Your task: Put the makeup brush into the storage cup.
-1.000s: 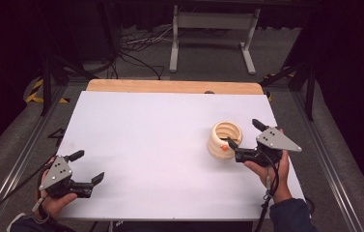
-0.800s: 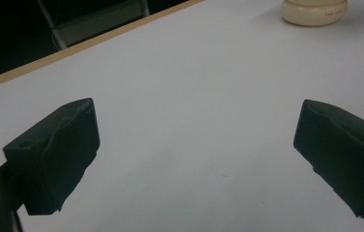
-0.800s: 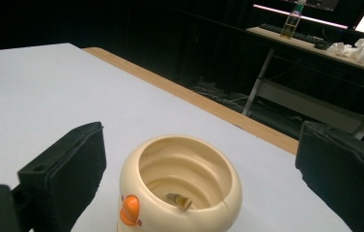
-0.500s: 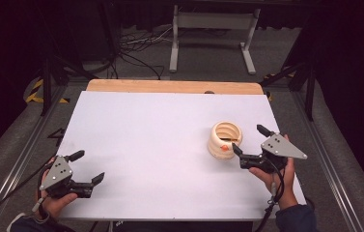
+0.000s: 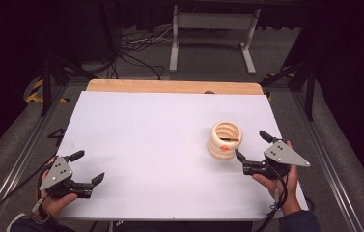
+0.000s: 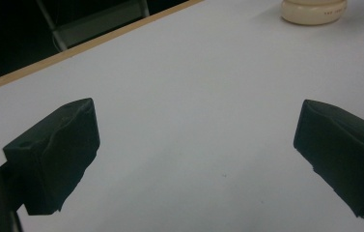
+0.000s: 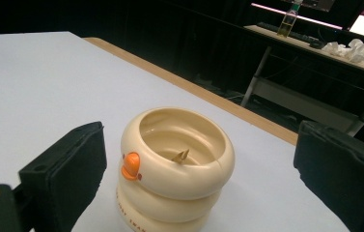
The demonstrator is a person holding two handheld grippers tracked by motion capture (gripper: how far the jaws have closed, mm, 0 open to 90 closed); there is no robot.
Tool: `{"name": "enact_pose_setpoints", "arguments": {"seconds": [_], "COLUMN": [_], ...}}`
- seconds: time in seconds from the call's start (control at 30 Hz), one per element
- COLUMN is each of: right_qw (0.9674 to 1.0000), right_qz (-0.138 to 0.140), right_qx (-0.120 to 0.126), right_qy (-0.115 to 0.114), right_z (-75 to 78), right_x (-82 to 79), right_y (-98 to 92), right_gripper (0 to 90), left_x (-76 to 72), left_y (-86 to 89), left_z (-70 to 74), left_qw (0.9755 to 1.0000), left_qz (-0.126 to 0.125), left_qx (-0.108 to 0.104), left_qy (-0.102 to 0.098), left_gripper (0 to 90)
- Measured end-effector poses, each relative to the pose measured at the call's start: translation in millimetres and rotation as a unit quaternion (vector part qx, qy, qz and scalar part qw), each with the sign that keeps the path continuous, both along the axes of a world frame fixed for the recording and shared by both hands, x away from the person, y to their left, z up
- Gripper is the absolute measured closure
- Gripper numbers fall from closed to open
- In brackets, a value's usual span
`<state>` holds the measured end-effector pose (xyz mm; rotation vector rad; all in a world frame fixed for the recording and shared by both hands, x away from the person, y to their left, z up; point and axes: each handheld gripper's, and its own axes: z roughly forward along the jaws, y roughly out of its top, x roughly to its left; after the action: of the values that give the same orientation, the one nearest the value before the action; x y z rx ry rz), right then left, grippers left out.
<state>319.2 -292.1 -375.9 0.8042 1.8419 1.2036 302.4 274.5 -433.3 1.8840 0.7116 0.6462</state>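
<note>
I am holding the right gripper point(image 5: 253, 151) wide open and empty just beside the cream ringed cup point(image 5: 225, 139) on the white table point(image 5: 160, 140), judging an approach needing forward closure, while the left gripper point(image 5: 85, 166) is idling open.

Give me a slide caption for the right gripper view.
Open right gripper facing a cream ringed pot with an orange knob on a white table.
</note>
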Motion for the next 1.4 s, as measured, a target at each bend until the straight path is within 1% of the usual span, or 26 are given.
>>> {"name": "enact_pose_setpoints", "arguments": {"seconds": [0.33,0.43,0.5,0.77,0.83,0.9,1.1,1.17,1.4], "right_qw": [1.0000,1.0000,1.0000,0.9999,0.9999,0.9998,0.9995,0.9994,0.9989], "right_qz": [0.002,0.001,0.000,0.000,-0.003,-0.003,-0.010,-0.012,-0.018], "right_qx": [-0.002,0.006,0.000,-0.001,-0.006,-0.006,-0.023,-0.021,-0.029], "right_qy": [0.000,0.002,0.003,0.013,0.015,0.017,0.018,0.023,0.031], "right_z": [-7.5,-10.9,-13.1,-19.2,-21.3,-23.3,-29.1,-30.6,-36.8], "right_x": [-6.0,-7.5,-8.5,-11.4,-12.2,-13.3,-16.8,-17.1,-19.1], "right_y": [-4.8,-7.2,-7.5,-11.2,-12.6,-14.2,-18.4,-20.4,-25.6], "right_gripper": [5.4,5.5,5.4,5.4,5.4,5.4,5.2,5.2,5.1], "left_x": [0.0,0.6,0.7,0.8,0.9,0.9,1.0,0.9,0.9], "left_y": [-0.6,-0.7,-0.7,-0.8,-0.7,-1.0,-1.5,-2.3,-3.4], "left_z": [-0.2,-0.6,-0.7,-0.7,-0.8,-0.8,-0.9,-1.1,-1.7], "left_qw": [1.0000,1.0000,1.0000,1.0000,1.0000,1.0000,1.0000,0.9999,0.9999], "left_qz": [-0.002,-0.003,-0.003,-0.003,-0.004,-0.004,-0.007,-0.008,-0.010], "left_qx": [0.001,0.000,0.001,-0.001,-0.001,0.000,0.002,0.003,0.005], "left_qy": [0.002,0.004,0.003,0.003,0.003,0.003,0.004,0.005,0.006], "left_gripper": [3.2,3.3,3.2,3.3,3.3,3.3,3.2,3.2,3.3]}}
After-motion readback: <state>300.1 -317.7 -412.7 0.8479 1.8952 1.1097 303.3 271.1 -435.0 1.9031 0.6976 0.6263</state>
